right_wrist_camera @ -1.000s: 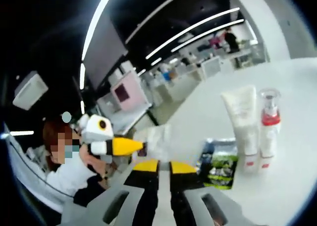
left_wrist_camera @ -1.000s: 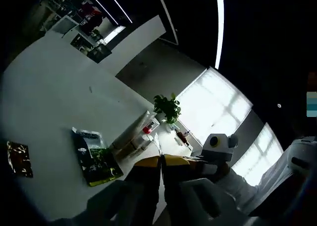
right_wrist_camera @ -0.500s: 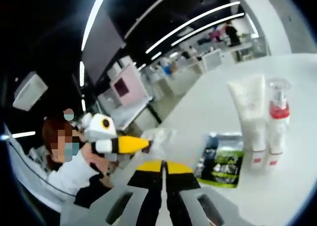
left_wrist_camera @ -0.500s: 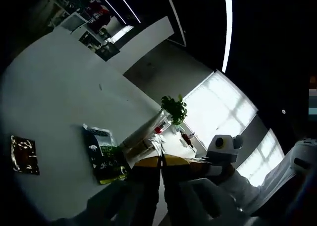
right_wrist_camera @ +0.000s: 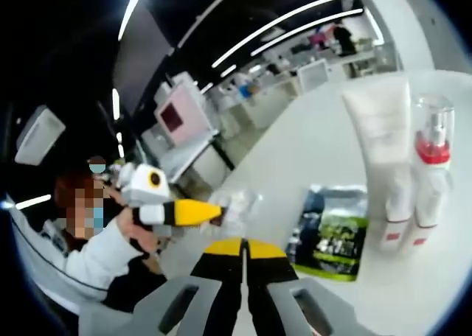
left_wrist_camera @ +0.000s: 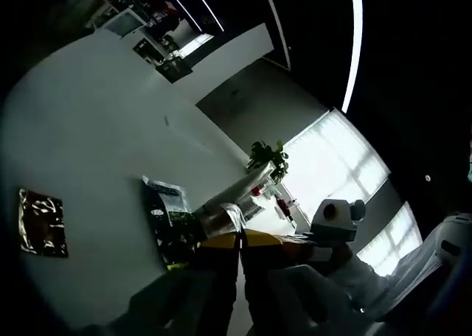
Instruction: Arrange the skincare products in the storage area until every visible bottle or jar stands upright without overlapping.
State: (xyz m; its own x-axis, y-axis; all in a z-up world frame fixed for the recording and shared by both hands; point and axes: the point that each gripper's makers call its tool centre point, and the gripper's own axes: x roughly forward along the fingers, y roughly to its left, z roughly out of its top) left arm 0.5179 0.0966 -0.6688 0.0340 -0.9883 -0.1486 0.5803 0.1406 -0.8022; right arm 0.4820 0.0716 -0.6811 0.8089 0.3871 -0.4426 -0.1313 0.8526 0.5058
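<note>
the white tube [right_wrist_camera: 386,148] and red-collared pump bottle [right_wrist_camera: 429,166] stand upright side by side on the white table [right_wrist_camera: 317,152], far right of the right gripper [right_wrist_camera: 244,246], both grippers' jaws pressed together, empty.

One tall white squeeze tube [right_wrist_camera: 383,141], one clear pump bottle with a red collar [right_wrist_camera: 430,159], one dark green-printed flat sachet [right_wrist_camera: 333,233], one shiny brown foil packet [left_wrist_camera: 42,222] — plus one crinkled clear plastic wrapper [right_wrist_camera: 237,205].
</note>
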